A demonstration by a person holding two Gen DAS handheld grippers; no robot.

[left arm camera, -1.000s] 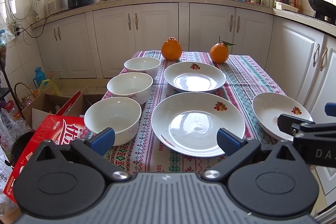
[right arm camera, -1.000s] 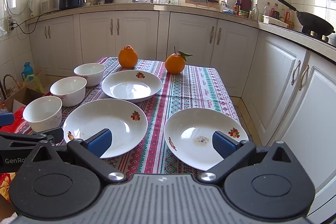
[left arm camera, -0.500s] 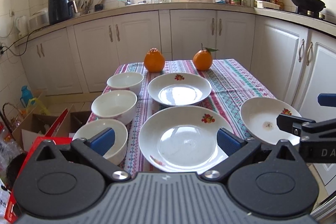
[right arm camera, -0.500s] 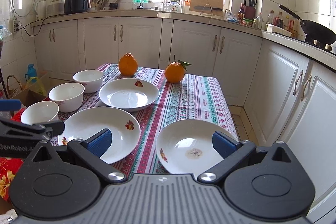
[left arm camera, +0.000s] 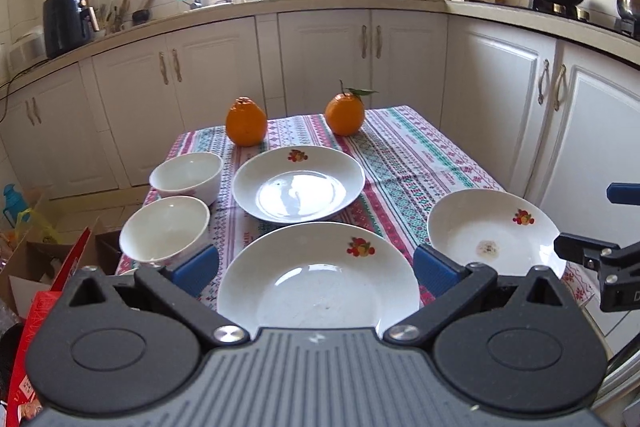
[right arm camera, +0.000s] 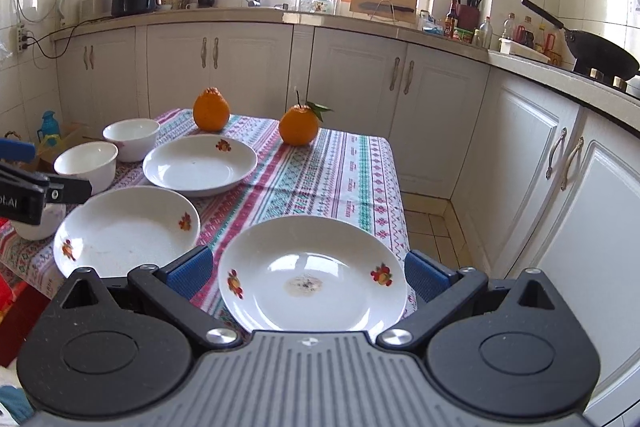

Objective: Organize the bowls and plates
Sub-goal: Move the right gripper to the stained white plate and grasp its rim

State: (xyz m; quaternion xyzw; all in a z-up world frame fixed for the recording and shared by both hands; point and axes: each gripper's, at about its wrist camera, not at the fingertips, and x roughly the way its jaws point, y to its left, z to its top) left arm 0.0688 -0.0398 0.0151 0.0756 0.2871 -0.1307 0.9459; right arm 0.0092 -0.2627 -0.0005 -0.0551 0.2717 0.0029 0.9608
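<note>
Both claws, left [left arm camera: 316, 267] and right [right arm camera: 308, 269], have pulled back, jaws apart and empty, facing white floral plates [left arm camera: 298, 185] beside white bowls [left arm camera: 186, 177] on the striped tabletop [left arm camera: 404, 163], two oranges [left arm camera: 246, 121] behind.

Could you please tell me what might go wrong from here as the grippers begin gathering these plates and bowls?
The stained plate sits near the table's corner, so a nudge from the open right gripper might push it off. Its dried residue could soil a plate stacked with it. The orange with a leaf may roll if the tablecloth gets dragged.
</note>
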